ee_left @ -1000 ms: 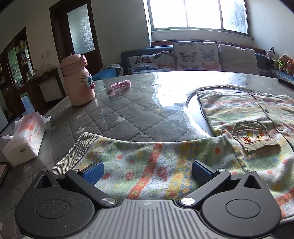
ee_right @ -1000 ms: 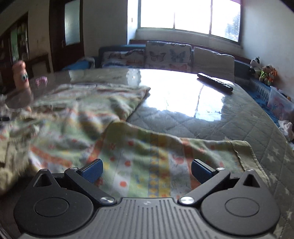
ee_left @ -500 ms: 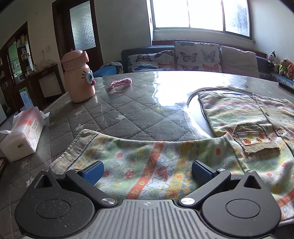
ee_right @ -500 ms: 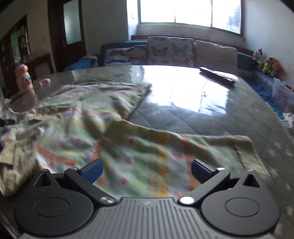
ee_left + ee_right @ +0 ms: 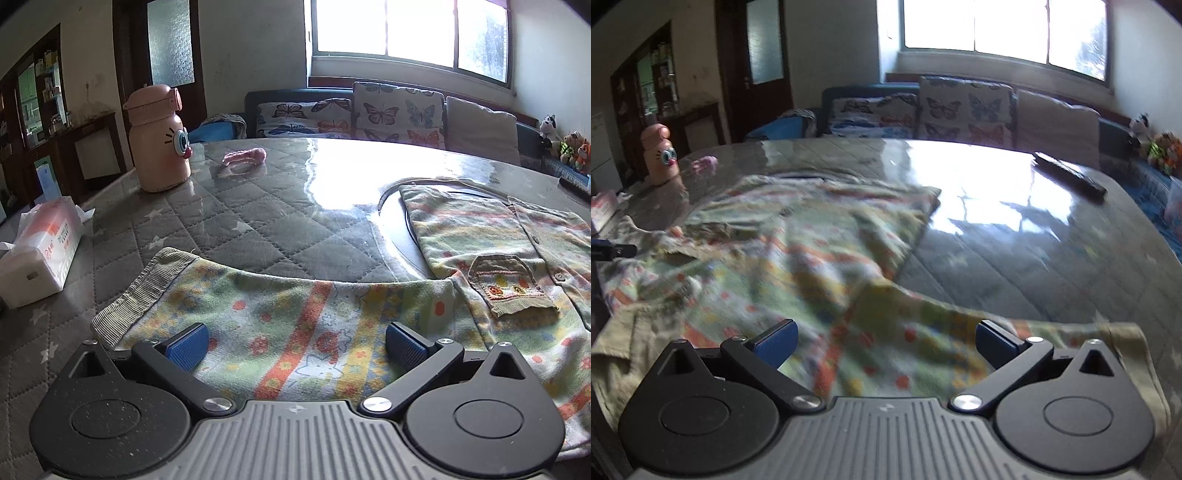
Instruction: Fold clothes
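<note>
While spread, shirt (image 5: 317,332) btwn tongs (image 5: 295,345).

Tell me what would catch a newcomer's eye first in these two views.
The colourful child's cardigan spread flat across the quilted table dominates both views, one sleeve lying under each open gripper, left gripper and right gripper. At the table's far left stands a pink cartoon-eyed bottle, with a tissue pack nearer the left edge. Glare from the window floods the far tabletop.
</note>
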Available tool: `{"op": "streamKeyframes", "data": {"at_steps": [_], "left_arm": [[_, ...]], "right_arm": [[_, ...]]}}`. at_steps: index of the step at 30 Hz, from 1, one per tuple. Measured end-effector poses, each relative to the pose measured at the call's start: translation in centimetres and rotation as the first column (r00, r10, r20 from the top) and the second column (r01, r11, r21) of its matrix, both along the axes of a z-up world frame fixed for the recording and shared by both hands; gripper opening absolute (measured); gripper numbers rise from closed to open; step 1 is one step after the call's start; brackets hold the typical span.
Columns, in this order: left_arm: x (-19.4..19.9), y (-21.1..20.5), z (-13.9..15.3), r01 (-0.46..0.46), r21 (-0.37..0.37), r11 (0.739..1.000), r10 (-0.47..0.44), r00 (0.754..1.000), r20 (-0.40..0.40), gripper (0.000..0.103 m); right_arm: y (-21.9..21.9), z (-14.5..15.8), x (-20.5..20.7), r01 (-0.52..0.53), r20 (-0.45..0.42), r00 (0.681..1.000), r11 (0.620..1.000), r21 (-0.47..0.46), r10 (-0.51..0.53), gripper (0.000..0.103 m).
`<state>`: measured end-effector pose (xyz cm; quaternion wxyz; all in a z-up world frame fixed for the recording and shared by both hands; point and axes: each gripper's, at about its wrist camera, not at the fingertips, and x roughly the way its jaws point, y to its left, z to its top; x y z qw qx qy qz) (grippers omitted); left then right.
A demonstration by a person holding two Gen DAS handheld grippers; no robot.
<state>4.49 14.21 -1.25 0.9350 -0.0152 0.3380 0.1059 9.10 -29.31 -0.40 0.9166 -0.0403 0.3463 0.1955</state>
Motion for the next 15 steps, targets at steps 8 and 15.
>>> {"op": "streamKeyframes", "data": {"at_steps": [8, 15], "left_arm": [[-0.1, -0.1, 0.0, -0.001, 0.0, 1.0, 0.001, 1.0, 0.001, 0.103], [0.0, 0.1, 0.0, -0.001, -0.007, 1.0, 0.001, 1.0, 0.001, 0.103]], "right_arm": [[4.8, 0.0, 4.9, -0.115, -0.047, 0.992, 0.993, 0.038, 0.117, 0.103], [5.9, -1.3, 9.4, -0.1, -0.104, 0.989, 0.995, 0.03, 0.102, 0.103]]}}
